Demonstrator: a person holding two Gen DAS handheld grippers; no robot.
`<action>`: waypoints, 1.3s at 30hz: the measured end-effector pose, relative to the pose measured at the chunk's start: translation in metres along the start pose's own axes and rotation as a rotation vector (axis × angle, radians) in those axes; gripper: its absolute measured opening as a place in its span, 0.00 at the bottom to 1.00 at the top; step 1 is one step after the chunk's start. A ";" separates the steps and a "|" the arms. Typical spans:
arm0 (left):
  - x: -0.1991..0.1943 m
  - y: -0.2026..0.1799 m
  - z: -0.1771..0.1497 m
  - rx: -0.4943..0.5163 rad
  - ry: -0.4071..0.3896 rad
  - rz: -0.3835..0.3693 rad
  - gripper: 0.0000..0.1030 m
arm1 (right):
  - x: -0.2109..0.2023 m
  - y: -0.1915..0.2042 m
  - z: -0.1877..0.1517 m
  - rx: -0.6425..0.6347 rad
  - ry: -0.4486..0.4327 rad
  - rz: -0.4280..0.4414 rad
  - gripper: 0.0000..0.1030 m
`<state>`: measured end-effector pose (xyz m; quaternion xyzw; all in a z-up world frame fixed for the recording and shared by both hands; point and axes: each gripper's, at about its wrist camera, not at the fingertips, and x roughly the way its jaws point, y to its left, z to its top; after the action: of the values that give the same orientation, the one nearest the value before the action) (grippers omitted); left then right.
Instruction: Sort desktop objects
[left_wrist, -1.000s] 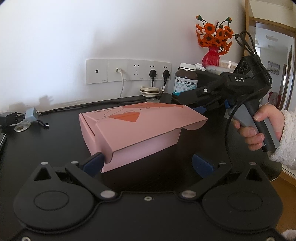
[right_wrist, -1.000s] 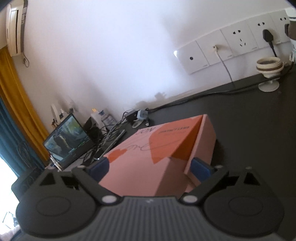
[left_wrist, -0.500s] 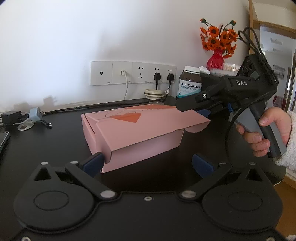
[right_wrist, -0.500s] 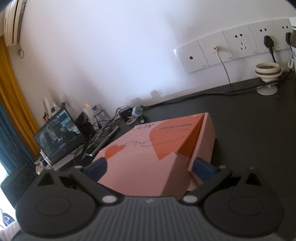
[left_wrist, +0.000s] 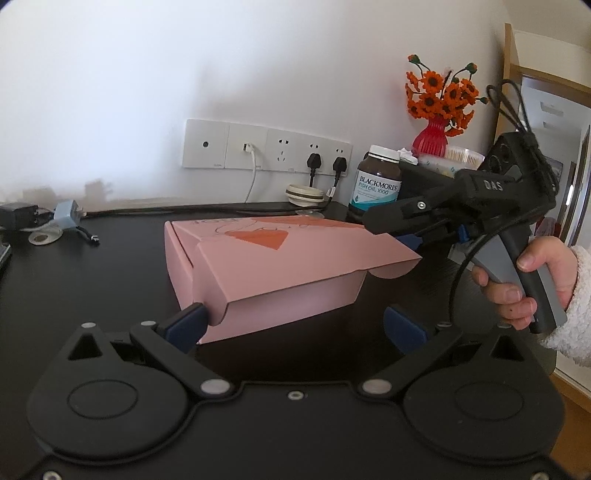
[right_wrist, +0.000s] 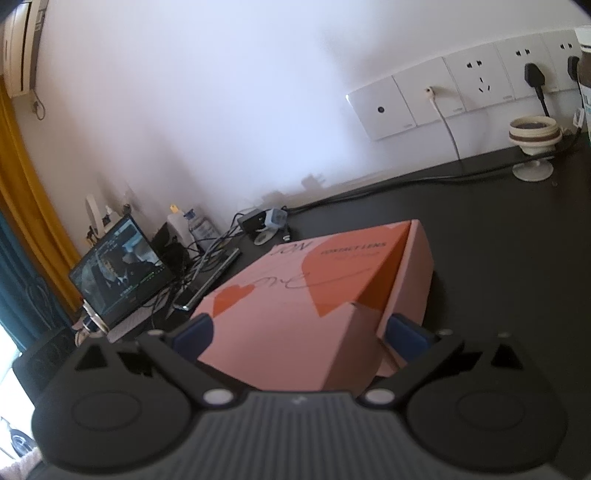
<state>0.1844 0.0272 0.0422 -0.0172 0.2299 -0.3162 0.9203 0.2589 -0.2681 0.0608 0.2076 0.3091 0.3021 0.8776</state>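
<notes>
A pink cardboard box (left_wrist: 280, 266) with orange heart prints lies on the black desk (left_wrist: 92, 280), its lid overhanging the base at the right end. My left gripper (left_wrist: 295, 326) is open at the box's near side, and its left fingertip (left_wrist: 186, 325) touches the near left corner. My right gripper (left_wrist: 413, 236), held by a hand (left_wrist: 532, 280), hovers at the lid's right end. In the right wrist view the right gripper (right_wrist: 298, 334) is open, with its pads on either side of the near end of the box (right_wrist: 317, 306).
At the back right stand a fish oil bottle (left_wrist: 378, 184), a black container (left_wrist: 421, 181) and a red vase of orange flowers (left_wrist: 437, 110). Wall sockets (left_wrist: 266, 147) feed cables along the back. A charger (left_wrist: 66, 218) lies left. A laptop (right_wrist: 118, 266) and tangled cables sit further left.
The right gripper has come down and to the left, closer to the lid's right end. The box and the left gripper have hardly moved.
</notes>
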 end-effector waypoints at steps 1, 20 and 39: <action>0.002 0.001 0.000 -0.006 0.007 -0.001 1.00 | 0.000 0.002 -0.001 -0.013 0.001 -0.006 0.98; 0.008 0.028 -0.003 -0.161 0.031 -0.102 1.00 | 0.013 0.008 -0.008 -0.149 0.043 -0.092 0.98; -0.001 0.018 0.005 -0.122 -0.001 -0.095 1.00 | 0.004 0.021 0.000 -0.133 0.071 -0.074 0.98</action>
<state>0.1966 0.0412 0.0438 -0.0842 0.2470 -0.3451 0.9016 0.2528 -0.2507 0.0709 0.1267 0.3266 0.2965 0.8885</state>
